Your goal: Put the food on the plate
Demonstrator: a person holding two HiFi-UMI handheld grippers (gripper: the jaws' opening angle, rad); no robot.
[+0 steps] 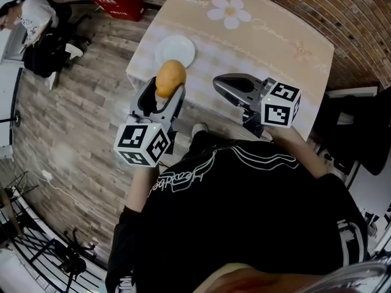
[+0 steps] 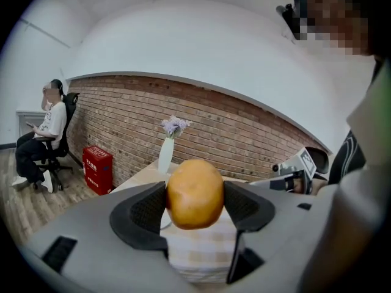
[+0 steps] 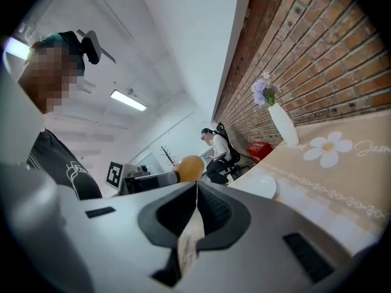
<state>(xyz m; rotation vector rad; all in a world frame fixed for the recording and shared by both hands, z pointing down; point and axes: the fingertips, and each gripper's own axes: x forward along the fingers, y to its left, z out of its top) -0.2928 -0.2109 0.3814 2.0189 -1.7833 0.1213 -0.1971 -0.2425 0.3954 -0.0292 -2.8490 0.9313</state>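
Left tool (image 2: pixel 195 201) gripping potato (image 2: pixel 195 193), right tool (image 3: pixel 194 209) closed, plate (image 1: pixel 175 50) nearby

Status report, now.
Left gripper shut on food, held short of the plate. Right gripper shut, empty. Plate bare; nothing in the way.

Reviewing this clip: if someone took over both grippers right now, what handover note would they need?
Left gripper: shut on the round orange-brown food, held in the air just short of the plate.
Right gripper: shut, nothing between its fingers, held over the near side of the table.
White plate: on the table, empty.
Done: food is picked up.
Left: carry it over the plate, set it down, release.
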